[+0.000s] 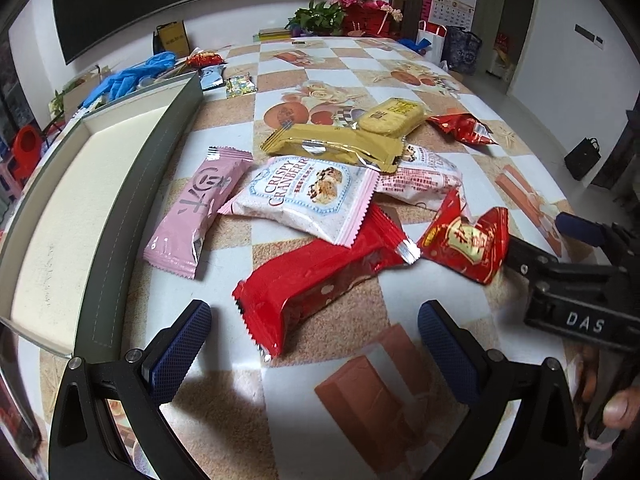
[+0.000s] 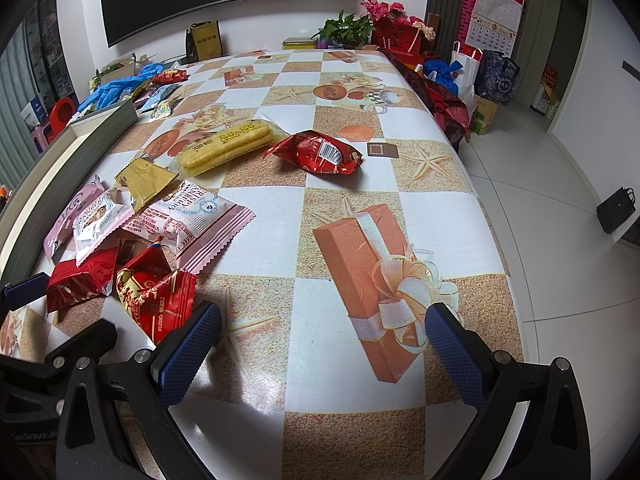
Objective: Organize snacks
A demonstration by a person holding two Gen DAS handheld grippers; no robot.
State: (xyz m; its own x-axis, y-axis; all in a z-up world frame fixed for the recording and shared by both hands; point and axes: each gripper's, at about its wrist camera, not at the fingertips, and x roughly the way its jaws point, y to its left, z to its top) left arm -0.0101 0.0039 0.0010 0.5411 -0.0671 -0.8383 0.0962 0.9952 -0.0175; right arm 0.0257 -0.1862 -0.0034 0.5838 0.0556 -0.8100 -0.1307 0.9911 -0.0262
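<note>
Several snack packets lie in a loose pile on the checkered tablecloth. In the left wrist view my left gripper [image 1: 314, 338] is open and empty, just in front of a long red packet [image 1: 316, 276]. Behind it lie a white cranberry packet [image 1: 308, 196], a pink packet [image 1: 196, 208] and a gold packet [image 1: 336, 146]. A small red packet [image 1: 468, 240] lies beside my right gripper's fingers [image 1: 580, 228] at the right edge. In the right wrist view my right gripper [image 2: 322, 340] is open and empty over bare cloth, with that small red packet [image 2: 154, 296] at its left finger. A red packet [image 2: 316, 152] and a yellow wafer packet [image 2: 228, 146] lie farther off.
An open grey box with a pale lining [image 1: 76, 204] stands along the left of the pile. Blue gloves [image 1: 128, 76] and more wrappers lie behind it. Flowers [image 2: 384, 20] and bags stand at the table's far end. The table's right edge [image 2: 492, 208] drops to a tiled floor.
</note>
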